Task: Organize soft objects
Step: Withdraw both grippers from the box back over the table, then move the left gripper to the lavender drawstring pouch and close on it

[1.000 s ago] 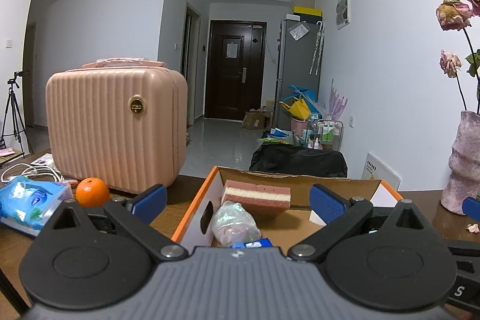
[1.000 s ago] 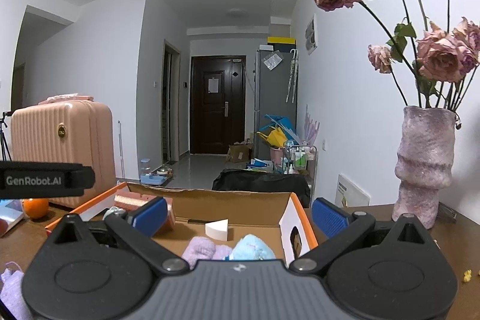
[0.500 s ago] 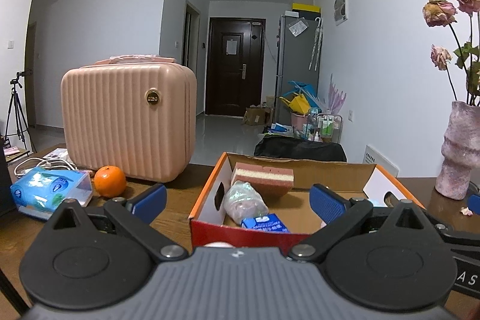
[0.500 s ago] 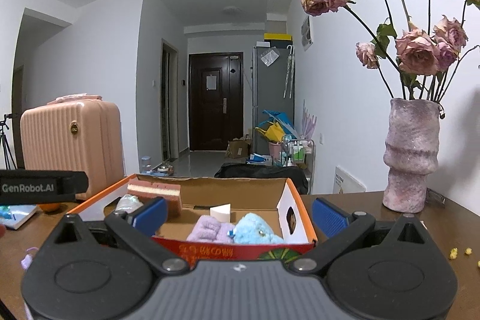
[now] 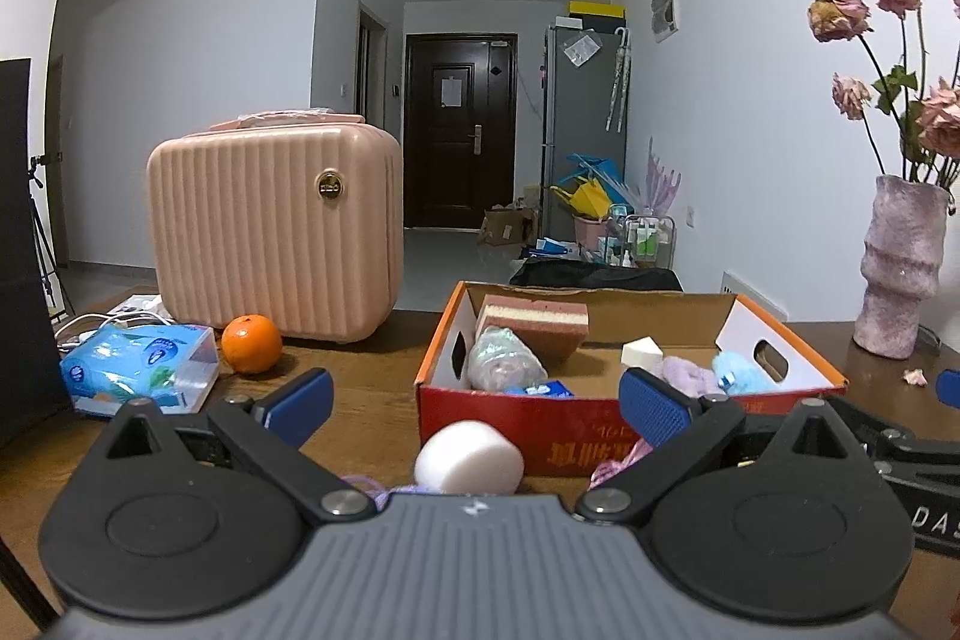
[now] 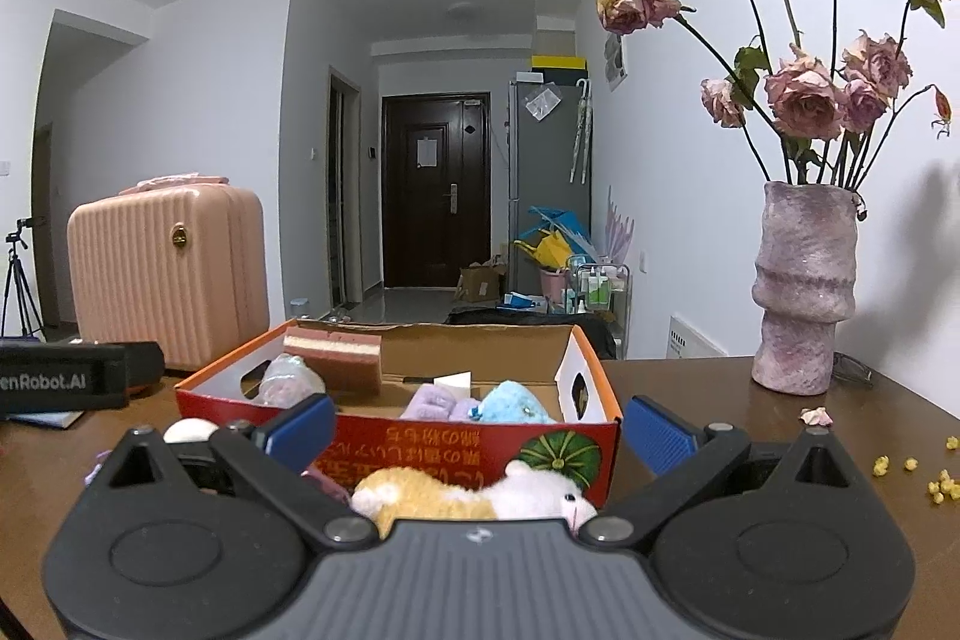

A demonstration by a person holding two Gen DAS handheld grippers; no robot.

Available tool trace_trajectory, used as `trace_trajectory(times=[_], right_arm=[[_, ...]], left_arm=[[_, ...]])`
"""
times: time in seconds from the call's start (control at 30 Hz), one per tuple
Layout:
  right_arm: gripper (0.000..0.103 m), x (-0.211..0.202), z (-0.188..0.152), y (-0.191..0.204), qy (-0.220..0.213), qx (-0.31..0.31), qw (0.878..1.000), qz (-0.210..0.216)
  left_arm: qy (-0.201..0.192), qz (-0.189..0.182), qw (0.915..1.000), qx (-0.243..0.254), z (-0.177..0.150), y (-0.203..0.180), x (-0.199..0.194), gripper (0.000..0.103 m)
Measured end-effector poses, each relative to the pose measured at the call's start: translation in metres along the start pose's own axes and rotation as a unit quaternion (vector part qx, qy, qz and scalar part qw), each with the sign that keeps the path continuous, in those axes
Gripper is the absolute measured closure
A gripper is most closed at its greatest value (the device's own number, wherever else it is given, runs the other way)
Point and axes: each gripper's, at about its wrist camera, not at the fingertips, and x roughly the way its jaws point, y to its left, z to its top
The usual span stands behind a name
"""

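A red and orange cardboard box (image 5: 576, 436) (image 6: 420, 445) stands on the brown table. In it lie a layered brown sponge (image 5: 537, 325), a wrapped pale bundle (image 5: 504, 361), a white wedge sponge (image 5: 641, 353), a lilac cloth (image 6: 429, 403) and a light blue plush (image 6: 513, 403). A white foam cylinder (image 5: 469, 465) lies in front of the box, between the fingers of my open left gripper (image 5: 474, 403). A yellow and white plush toy (image 6: 474, 499) lies in front of the box, under my open right gripper (image 6: 480, 427). Both grippers are empty.
A pink suitcase (image 5: 276, 232) stands at the back left with an orange (image 5: 252, 343) and a blue tissue pack (image 5: 141, 367) beside it. A pink vase (image 6: 804, 289) of dried roses stands at the right. Yellow crumbs (image 6: 918, 472) lie on the table.
Both grippers have drawn back from over the box toward the table's near side. The box front, the foam cylinder and the plush toy have come into view.
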Motion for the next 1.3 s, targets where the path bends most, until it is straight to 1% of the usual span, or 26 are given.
trace_trajectory(times=[0.43,0.7,1.03,1.13,1.3], right_arm=[[0.000,-0.038,-0.012,0.005,0.008,-0.008,1.000,0.008],[0.000,-0.052,-0.017,0.008,0.013,-0.012,1.000,0.013],[0.000,-0.048,-0.020,0.007,0.023,-0.014,1.000,0.014],[0.000,-0.047,-0.020,0.007,0.025,-0.014,0.999,0.014],[0.000,-0.045,-0.022,0.008,0.030,-0.013,0.999,0.016]], left_arm=[[0.014,-0.021,0.9994,0.023,-0.021,0.014,-0.039,0.000],[0.023,-0.030,0.9990,0.026,-0.031,0.021,-0.055,0.000],[0.036,-0.031,0.9987,0.020,-0.033,0.025,-0.048,0.000],[0.045,-0.031,0.9984,0.016,-0.033,0.029,-0.042,0.000],[0.061,-0.031,0.9974,0.025,-0.036,0.033,-0.029,0.000]])
